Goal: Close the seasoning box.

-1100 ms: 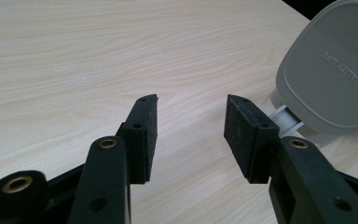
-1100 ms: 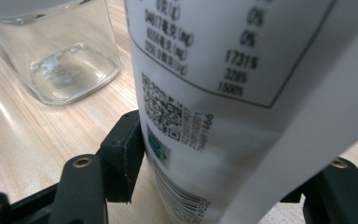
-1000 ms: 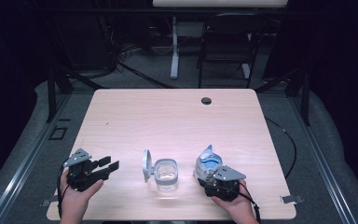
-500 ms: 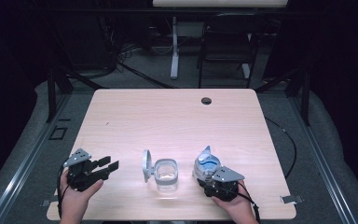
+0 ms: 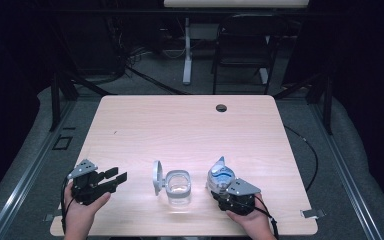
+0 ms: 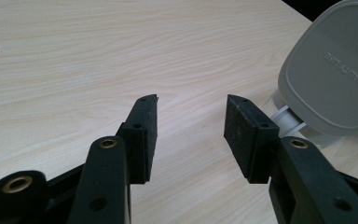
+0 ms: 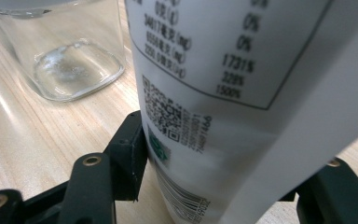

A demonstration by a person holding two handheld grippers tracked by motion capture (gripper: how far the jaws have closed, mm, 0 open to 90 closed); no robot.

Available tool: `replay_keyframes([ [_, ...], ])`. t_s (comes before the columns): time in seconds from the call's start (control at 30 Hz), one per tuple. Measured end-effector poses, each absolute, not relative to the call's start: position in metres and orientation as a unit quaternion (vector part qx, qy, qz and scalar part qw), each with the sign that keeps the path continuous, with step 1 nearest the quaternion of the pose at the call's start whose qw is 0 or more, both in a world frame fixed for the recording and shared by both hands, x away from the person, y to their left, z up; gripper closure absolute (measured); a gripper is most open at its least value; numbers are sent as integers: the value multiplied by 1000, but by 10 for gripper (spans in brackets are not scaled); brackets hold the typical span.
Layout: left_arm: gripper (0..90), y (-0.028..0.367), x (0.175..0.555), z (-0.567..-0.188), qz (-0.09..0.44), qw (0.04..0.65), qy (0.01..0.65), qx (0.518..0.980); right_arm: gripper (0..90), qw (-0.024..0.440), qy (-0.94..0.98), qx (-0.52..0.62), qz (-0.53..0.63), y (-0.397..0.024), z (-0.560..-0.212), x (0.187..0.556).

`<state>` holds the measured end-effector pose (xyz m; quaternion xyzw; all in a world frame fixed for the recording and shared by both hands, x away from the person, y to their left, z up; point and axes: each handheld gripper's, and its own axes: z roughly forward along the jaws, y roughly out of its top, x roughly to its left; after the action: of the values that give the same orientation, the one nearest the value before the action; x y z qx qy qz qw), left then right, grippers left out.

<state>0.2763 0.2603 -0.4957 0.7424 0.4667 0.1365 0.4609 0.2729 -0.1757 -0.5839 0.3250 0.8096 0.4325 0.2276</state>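
Observation:
A clear jar (image 5: pixel 178 184) stands at the table's near middle, its grey hinged lid (image 5: pixel 157 176) flipped up on its left side. Just right of it stands a white-and-blue packet (image 5: pixel 221 175) with a printed label. My right gripper (image 5: pixel 220 189) is shut on its lower part; the jaws have just been closing with the packet between them. In the right gripper view the packet (image 7: pixel 214 93) sits between my right gripper (image 7: pixel 223 158) jaws, the jar (image 7: pixel 70 51) behind. My left gripper (image 5: pixel 116 179) is open over bare wood, left of the jar. In its view my left gripper (image 6: pixel 191 105) points at the lid (image 6: pixel 335 79).
The wooden table (image 5: pixel 190 130) has a dark cable hole (image 5: pixel 221 108) near its far edge. A chair (image 5: pixel 245 50) and a desk leg (image 5: pixel 187 50) stand beyond the table. A cable (image 5: pixel 305 145) hangs off the right side.
The packet's top has tipped slightly left between the right jaws. Both hands have kept their places.

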Motion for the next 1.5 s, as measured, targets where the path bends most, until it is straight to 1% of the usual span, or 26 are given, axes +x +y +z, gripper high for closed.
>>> replay_keyframes([
  [0.57,547,262,277,-496,137,463,468,740,421,251,819,305,417,-168,-579,269],
  [0.8,547,262,277,-496,137,462,469,740,421,273,817,291,415,-164,-570,266],
  [1.5,546,264,276,-496,133,462,471,739,421,313,814,290,396,-168,-542,273],
])
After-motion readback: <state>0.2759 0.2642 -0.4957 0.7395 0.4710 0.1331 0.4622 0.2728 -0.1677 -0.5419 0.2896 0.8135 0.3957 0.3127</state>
